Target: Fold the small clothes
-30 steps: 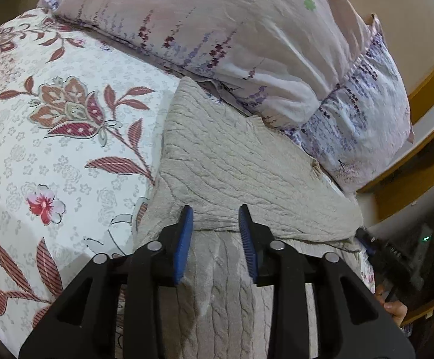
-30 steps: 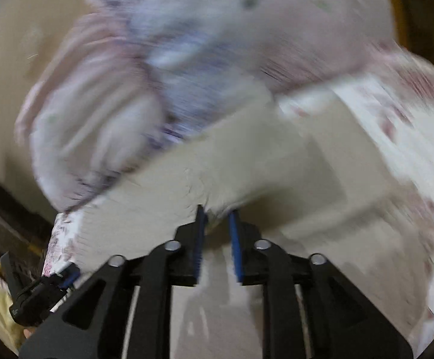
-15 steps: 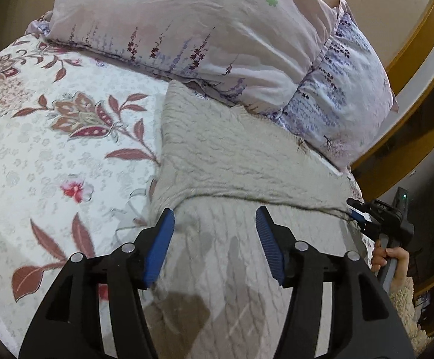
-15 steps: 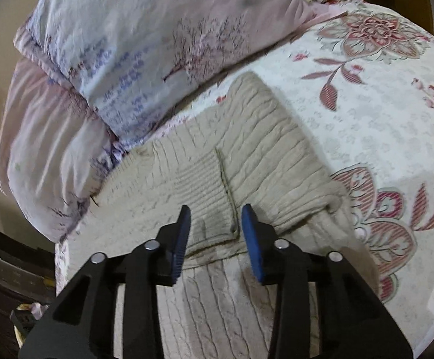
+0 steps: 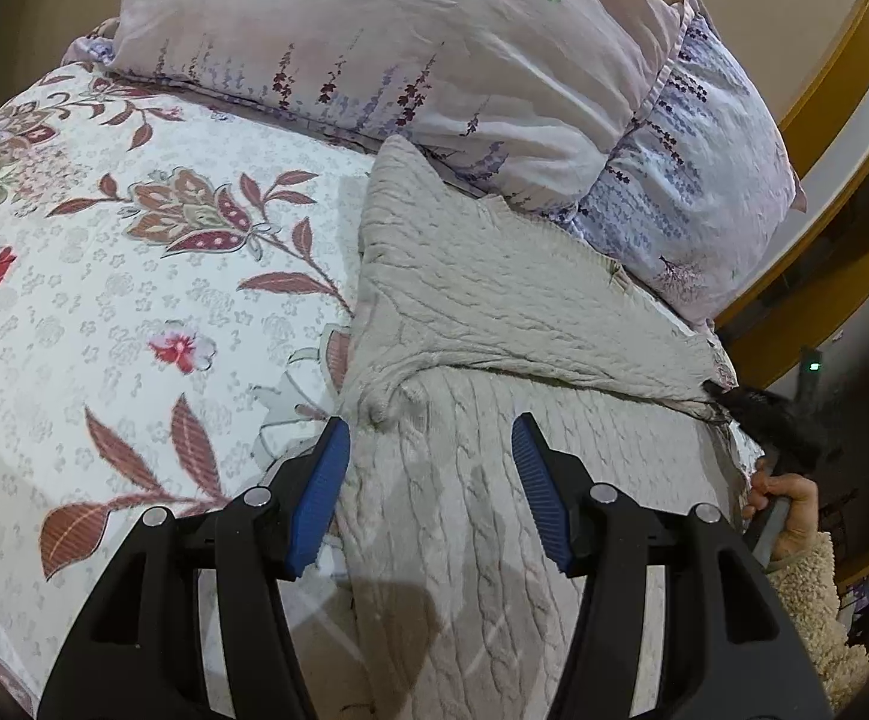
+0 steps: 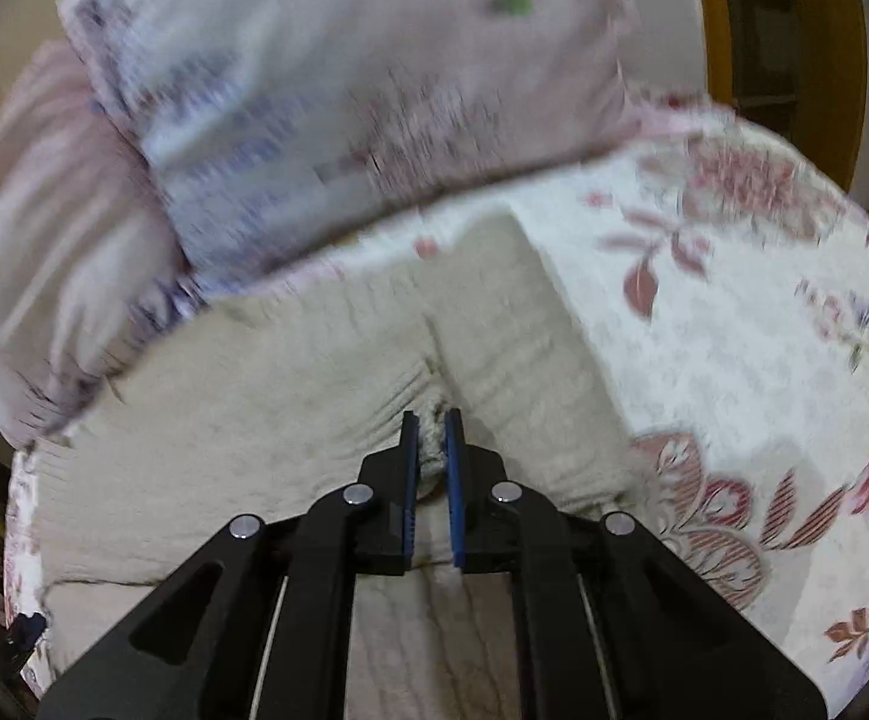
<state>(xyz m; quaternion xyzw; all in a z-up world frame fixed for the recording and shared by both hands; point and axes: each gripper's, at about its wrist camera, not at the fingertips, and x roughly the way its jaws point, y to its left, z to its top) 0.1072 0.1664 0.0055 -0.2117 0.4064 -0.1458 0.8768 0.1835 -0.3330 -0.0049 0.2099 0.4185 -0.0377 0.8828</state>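
A beige cable-knit sweater (image 5: pixel 494 312) lies on the floral bedspread (image 5: pixel 104 300), its far part folded over the near part. My left gripper (image 5: pixel 431 441) is open and empty, hovering over the sweater's near part just before the fold edge. In the right wrist view the sweater (image 6: pixel 290 372) fills the middle, blurred by motion. My right gripper (image 6: pixel 431 426) is shut on a pinch of the sweater's knit at the folded edge. The right gripper (image 5: pixel 758 414) and the hand holding it also show at the right of the left wrist view.
Two lilac floral pillows (image 5: pixel 434 48) are stacked at the head of the bed, touching the sweater's far edge; they also show in the right wrist view (image 6: pixel 314 90). A yellow wooden bed frame (image 5: pixel 830 78) runs along the right. The bedspread (image 6: pixel 734 330) stretches right of the sweater.
My left gripper opened wide and pulled back from the fold. My right gripper closed from open onto the sweater's folded edge and is moving; its view is blurred.
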